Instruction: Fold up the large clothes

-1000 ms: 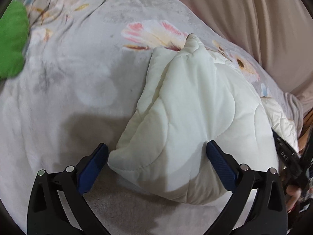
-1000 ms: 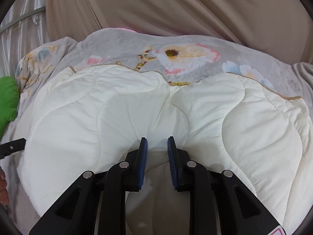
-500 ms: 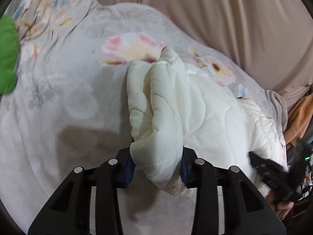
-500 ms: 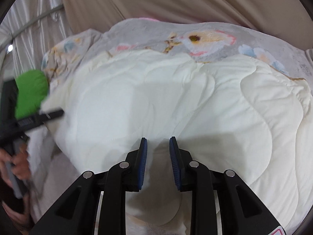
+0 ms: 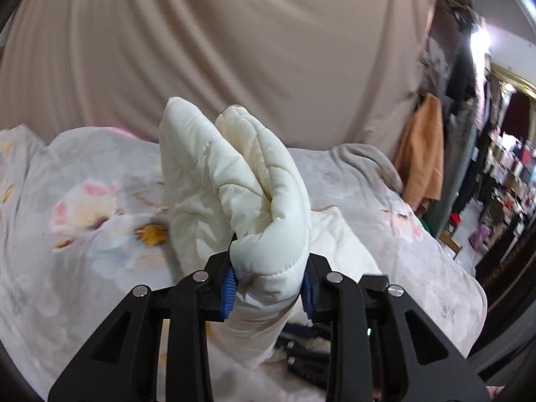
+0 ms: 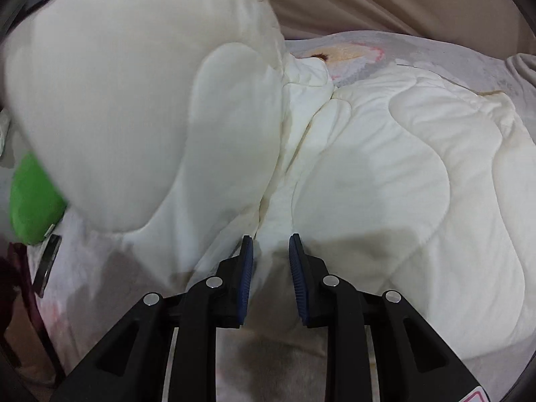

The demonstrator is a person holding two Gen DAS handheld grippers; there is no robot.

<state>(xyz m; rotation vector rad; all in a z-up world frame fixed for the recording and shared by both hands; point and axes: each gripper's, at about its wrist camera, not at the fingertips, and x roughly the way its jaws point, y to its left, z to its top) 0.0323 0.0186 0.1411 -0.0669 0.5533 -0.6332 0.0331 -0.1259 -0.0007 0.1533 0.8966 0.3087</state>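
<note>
A cream quilted padded garment (image 6: 385, 154) lies spread on a floral bedspread (image 5: 83, 207). My left gripper (image 5: 268, 288) is shut on a bunched edge of the garment (image 5: 254, 187) and holds it lifted above the bed. In the right wrist view that lifted part (image 6: 110, 93) hangs at the left, folding over toward the rest. My right gripper (image 6: 269, 274) has its jaws close together with a fold of the garment's near edge between the pads. The right gripper's black body shows below the lifted cloth in the left wrist view (image 5: 305, 361).
A beige curtain (image 5: 234, 50) hangs behind the bed. A green cushion (image 6: 33, 201) lies at the left. A grey blanket (image 5: 365, 160) and an orange cloth (image 5: 422, 154) are at the bed's right end, with cluttered shelves (image 5: 502, 181) beyond.
My left gripper shut on the garment's edge, then lifted it high and swung right over the bed. My right gripper stayed on the near edge as the lifted part came over.
</note>
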